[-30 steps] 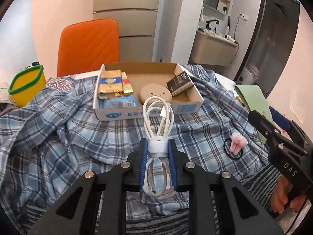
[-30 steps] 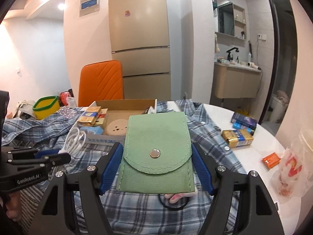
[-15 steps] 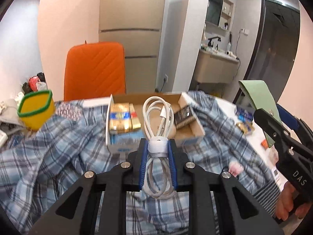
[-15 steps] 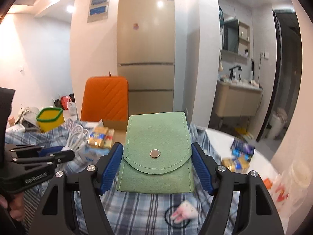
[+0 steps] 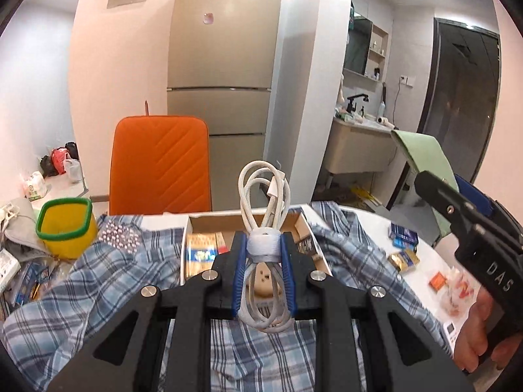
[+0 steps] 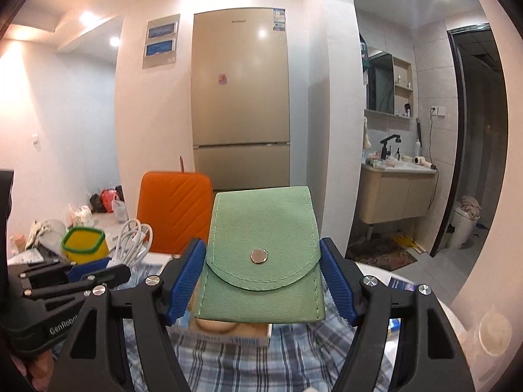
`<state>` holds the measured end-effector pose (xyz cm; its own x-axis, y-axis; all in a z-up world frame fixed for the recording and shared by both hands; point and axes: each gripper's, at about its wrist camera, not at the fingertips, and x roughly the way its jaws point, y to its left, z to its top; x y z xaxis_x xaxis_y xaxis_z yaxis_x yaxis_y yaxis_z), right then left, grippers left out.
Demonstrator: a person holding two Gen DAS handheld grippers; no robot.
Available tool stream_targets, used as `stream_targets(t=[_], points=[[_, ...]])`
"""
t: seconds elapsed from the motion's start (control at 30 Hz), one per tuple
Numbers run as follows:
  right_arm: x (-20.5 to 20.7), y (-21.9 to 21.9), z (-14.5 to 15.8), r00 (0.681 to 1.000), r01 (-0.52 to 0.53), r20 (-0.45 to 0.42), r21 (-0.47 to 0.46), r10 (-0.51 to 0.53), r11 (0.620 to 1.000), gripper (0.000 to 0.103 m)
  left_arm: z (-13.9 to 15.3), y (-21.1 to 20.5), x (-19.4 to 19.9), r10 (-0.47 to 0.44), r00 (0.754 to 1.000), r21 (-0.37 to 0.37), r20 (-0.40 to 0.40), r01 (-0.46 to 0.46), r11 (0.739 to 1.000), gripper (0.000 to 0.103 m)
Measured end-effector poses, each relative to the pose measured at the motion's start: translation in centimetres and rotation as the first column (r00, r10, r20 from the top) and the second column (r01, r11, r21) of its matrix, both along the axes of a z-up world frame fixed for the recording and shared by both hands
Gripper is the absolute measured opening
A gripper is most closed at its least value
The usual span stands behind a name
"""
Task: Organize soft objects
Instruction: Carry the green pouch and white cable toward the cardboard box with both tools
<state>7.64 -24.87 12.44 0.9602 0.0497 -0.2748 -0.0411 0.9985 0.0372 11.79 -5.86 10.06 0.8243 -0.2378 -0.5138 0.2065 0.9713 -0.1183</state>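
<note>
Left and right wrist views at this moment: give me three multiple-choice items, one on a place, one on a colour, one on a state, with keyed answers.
1. Where is the cardboard box?
A. on the plaid cloth, in front of the orange chair
B. on the floor by the fridge
C. on the sink counter

2. What colour is the pouch with the metal snap?
A. red
B. pale green
C. black

3. What is the state of the left gripper?
A. jaws wide open and empty
B. shut on the white cable
C. shut on the yellow basket

Answers:
1. A: the box sits on the plaid cloth, with the orange chair behind it.
2. B: the flap and body are pale green in the right wrist view.
3. B: the blue pads press both sides of the coiled white cable at its wrap.
</note>
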Motion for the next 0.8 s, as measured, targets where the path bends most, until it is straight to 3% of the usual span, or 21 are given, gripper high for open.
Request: stream_targets(t=[0.37, 0.47, 0.63, 0.8], points=[[4.1, -0.5, 2.9, 0.999, 0.022, 0.023, 0.059, -0.023, 0.998, 0.073, 1.7, -1.0, 3.4, 0.061, 0.994, 0.041, 0.096, -0.065, 0.997, 0.019], [4.7, -0.5, 3.1, 0.998, 0.042, 0.04, 0.058, -0.045, 0.997, 0.073, 1.2, -0.6, 4.3, 0.062, 0.994, 0.019, 0.093, -0.064, 0.998, 0.019], [6.2, -0.4, 1.1, 0.999, 0.041, 0.017, 0.057, -0.042, 0.998, 0.073, -1.1, 0.0, 5.5, 0.059, 0.996, 0.014, 0.071, -0.06, 0.998, 0.019], [8.8, 0.2, -1.7, 0.999, 0.025, -0.044, 0.036, -0.023, 0.999, 0.073, -3.2, 1.0, 7.7, 0.069, 0.998, -0.037, 0.009, -0.069, 0.997, 0.019]])
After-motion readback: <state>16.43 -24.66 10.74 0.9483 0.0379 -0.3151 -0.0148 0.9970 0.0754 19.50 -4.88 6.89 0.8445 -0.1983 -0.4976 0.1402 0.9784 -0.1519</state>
